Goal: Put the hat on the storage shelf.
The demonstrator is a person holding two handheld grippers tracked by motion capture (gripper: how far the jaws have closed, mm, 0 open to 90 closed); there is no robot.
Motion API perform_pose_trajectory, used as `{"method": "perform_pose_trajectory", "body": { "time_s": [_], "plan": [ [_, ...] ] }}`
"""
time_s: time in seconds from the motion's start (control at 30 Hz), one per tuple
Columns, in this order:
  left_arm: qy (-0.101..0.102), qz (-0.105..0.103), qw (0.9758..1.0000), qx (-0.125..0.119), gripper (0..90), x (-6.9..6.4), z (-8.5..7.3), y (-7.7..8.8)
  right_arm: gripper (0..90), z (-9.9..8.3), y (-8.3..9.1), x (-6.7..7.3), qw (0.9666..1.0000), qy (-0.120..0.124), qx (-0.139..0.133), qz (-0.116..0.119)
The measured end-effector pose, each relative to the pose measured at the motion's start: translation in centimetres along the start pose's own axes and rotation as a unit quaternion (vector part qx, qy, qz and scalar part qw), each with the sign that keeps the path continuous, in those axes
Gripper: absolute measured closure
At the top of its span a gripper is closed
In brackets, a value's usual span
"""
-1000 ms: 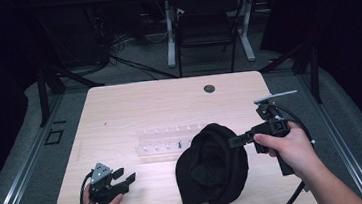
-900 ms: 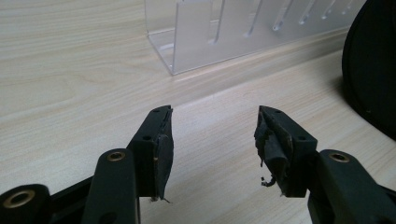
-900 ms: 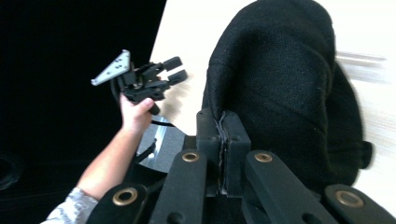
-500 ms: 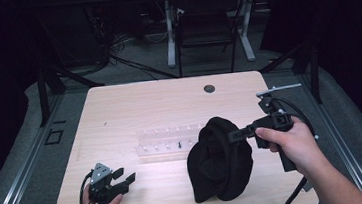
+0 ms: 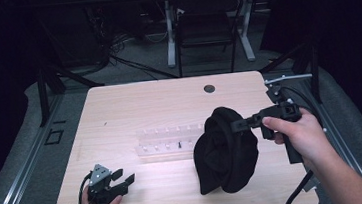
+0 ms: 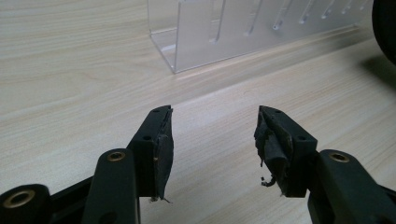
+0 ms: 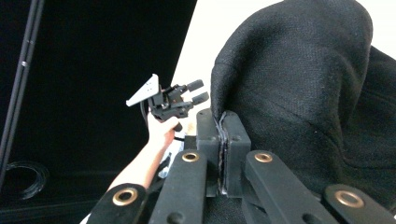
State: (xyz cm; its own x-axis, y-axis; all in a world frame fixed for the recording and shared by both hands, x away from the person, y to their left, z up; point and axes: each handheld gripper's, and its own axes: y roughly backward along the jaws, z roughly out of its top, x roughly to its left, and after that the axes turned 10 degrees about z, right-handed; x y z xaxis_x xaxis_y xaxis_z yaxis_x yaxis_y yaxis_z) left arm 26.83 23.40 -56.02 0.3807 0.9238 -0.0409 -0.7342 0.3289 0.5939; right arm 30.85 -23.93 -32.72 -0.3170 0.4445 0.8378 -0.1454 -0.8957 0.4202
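Black knit hat point(image 5: 226, 150) hangs pinched in our right gripper point(image 5: 236, 124); left gripper point(image 5: 125, 180) waits with jaws apart. We lift slowly, probably toward the acrylic rack point(image 5: 170, 138).

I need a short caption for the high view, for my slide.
Right claw lifts a black knitted fabric cap beside a clear plastic rack; left claw rests open.

**What stays out of sight**

The black cap point(image 5: 225, 150) covers the right end of the clear rack point(image 5: 170, 138) in the high view — how far the rack runs beneath it cannot be told. The small dark thing point(image 5: 179, 144) in the rack is too tiny to identify. In the left claw view, the rack point(image 6: 243, 28) runs off the top edge, and the cap point(image 6: 385, 23) is cut to a sliver at the right.
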Motion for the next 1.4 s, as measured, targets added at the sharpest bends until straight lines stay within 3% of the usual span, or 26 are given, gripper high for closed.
{"method": "perform_pose_trajectory", "body": {
  "time_s": [0.6,1.4],
  "plan": [
    [0.000,-0.004,1.0000,0.000,46.7,0.0,0.0,0.0,88.4,2.0,0.1,2.7,0.9994,0.018,-0.028,0.012],
    [0.002,-0.006,1.0000,0.001,46.7,0.1,0.1,0.0,88.4,5.5,-2.3,3.1,0.9985,0.016,-0.052,0.007]
  ]
}}
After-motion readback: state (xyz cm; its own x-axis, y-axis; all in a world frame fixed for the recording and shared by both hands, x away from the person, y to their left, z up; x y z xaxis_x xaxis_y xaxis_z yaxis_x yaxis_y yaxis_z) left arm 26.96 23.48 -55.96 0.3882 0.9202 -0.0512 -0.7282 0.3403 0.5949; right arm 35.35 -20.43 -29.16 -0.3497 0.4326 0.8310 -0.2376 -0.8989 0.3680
